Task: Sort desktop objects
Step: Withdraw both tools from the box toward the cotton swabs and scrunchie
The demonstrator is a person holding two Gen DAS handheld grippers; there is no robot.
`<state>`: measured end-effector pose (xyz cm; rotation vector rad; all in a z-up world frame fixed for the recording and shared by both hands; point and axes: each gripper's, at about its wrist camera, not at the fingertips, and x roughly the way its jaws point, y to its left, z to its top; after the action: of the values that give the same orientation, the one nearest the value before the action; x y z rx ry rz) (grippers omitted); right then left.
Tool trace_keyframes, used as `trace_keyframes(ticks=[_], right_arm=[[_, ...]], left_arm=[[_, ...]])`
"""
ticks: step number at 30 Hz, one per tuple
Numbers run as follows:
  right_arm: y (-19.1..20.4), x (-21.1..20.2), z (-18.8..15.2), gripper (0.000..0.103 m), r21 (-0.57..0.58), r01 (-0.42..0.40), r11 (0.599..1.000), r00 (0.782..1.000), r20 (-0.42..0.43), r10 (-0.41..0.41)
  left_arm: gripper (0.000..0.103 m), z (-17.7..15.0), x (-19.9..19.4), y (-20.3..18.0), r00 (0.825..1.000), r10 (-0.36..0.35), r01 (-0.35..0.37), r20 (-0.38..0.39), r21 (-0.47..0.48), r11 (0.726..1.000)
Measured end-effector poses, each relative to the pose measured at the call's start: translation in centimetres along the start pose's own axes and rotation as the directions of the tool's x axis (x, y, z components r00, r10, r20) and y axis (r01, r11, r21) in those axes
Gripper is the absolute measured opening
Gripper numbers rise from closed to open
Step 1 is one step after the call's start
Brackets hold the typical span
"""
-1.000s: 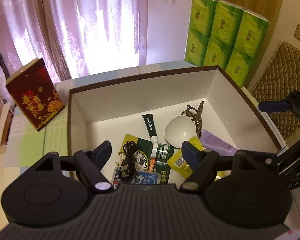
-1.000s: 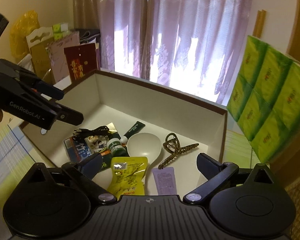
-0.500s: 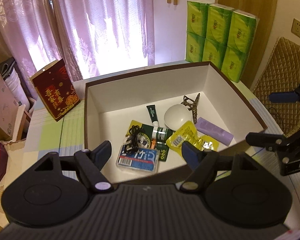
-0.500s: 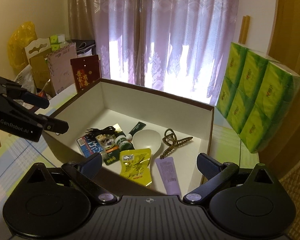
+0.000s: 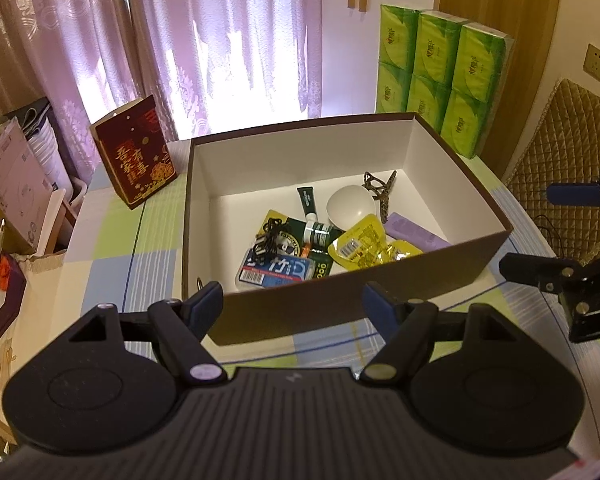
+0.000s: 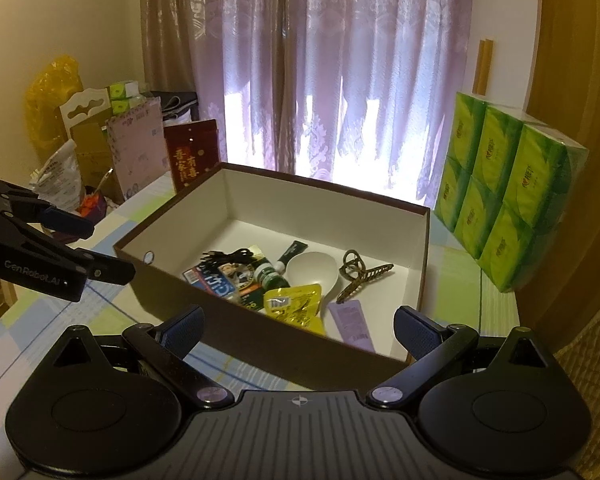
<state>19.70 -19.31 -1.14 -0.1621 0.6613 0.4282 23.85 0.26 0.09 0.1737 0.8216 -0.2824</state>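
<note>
The box of sorted items sits on a checked tablecloth near curtains, apparently daylit; both tools wide, empty.

Daylight glares through the purple curtains at the far side, blowing out to white at their lower folds. The room is otherwise dim and warm-tinted, perhaps from indoor lamps. Fisheye bending curves the edges, with dark vignetted corners. The box interior stays sharp; its near wall lies in shadow.

brown box white inside; yellow pouch; green tissue packs; checked tablecloth.
</note>
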Motion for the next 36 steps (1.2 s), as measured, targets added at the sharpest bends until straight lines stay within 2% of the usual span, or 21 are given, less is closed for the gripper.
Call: trace_keyframes(ticks=[7,14,24,31,36], right_arm=[[0.9,-1.3,-1.8,0.099,-0.007,-0.011,1.000,1.000,-0.004,0.011],[1.4,-1.7,-4.2,0.099,-0.001,-0.025,1.000,0.999,-0.048,0.025],[2.0,-2.0,-8.7,0.099,0.034,-0.048,0.998,0.988,-0.146,0.052],[2.8,-1.3,-11.9,0.099,0.067,-0.072,0.995,0.968,-0.236,0.086],[3.5,-0.7,-13.3,0.098,0.052,-0.087,0.995,0.956,-0.275,0.098]], left_arm=[[0.074,-1.4,-1.2,-0.9,1.000,0.018,-0.018,-0.001,0.010,1.000],[0.074,-3.3,-1.6,-1.7,1.000,0.010,-0.010,-0.018,0.002,1.000],[0.074,-9.0,-0.6,-2.3,0.992,-0.017,0.013,-0.127,-0.035,0.999],[0.074,-12.7,0.1,-1.9,0.978,-0.031,0.015,-0.206,-0.076,0.997],[0.074,-14.0,0.7,-1.7,0.970,-0.033,0.011,-0.242,-0.093,0.996]])
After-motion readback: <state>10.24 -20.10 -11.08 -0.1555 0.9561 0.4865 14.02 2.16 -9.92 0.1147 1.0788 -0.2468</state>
